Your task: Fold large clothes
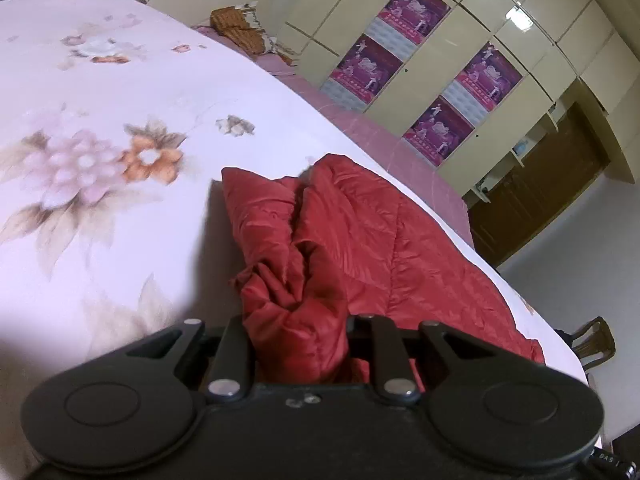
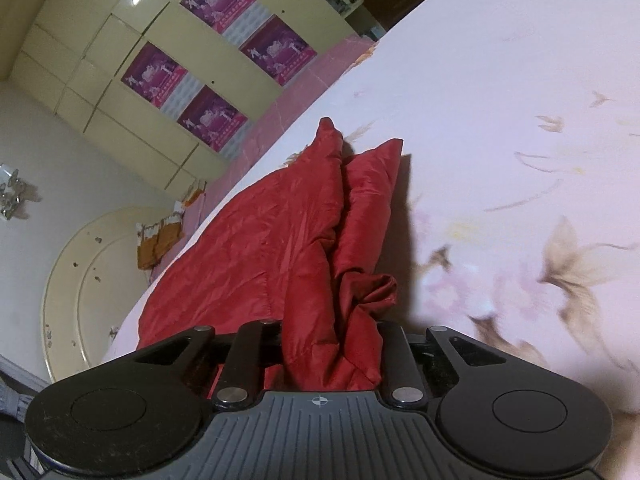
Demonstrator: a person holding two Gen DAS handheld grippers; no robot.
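Note:
A red quilted jacket (image 1: 360, 240) lies on a white floral bedspread (image 1: 100, 100). In the left wrist view my left gripper (image 1: 300, 344) is shut on a bunched fold of the jacket, which fills the gap between its black arms. In the right wrist view the same jacket (image 2: 256, 248) rises in a fold from the bedspread (image 2: 500, 120). My right gripper (image 2: 332, 356) is shut on a gathered edge of it. The fingertips of both grippers are hidden under the cloth.
A cream wardrobe (image 1: 500, 20) with several purple posters (image 1: 416, 10) stands beyond the bed. A pink sheet edge (image 1: 380, 136) borders the bedspread. A brown wooden door (image 1: 540, 184) is at the right. A round cream headboard (image 2: 88, 280) shows in the right wrist view.

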